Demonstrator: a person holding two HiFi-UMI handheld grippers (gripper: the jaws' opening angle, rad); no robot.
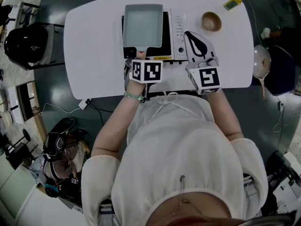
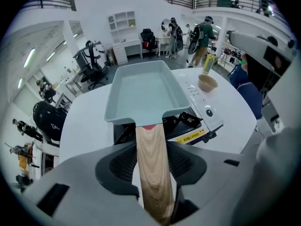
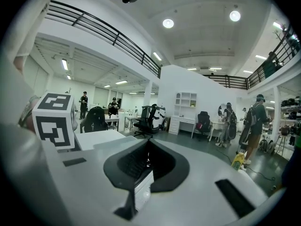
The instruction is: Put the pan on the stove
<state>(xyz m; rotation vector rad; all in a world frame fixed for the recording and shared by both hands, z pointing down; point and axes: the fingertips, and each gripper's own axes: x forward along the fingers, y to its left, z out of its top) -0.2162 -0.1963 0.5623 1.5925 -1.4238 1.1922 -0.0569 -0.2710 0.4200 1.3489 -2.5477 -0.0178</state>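
Note:
A pale grey-blue rectangular pan sits flat on the black stove at the middle of the white table. Its light wooden handle points back toward me. My left gripper is open around that handle. Thin gaps show on both sides, so the pads do not press on it. My right gripper lies just right of the stove's white control panel. Its tips are together, with nothing between them.
A wooden bowl stands on the table to the right of the stove, with a yellow-green bottle beyond it near the far edge. Off the table's right end a second pan rests on a chair.

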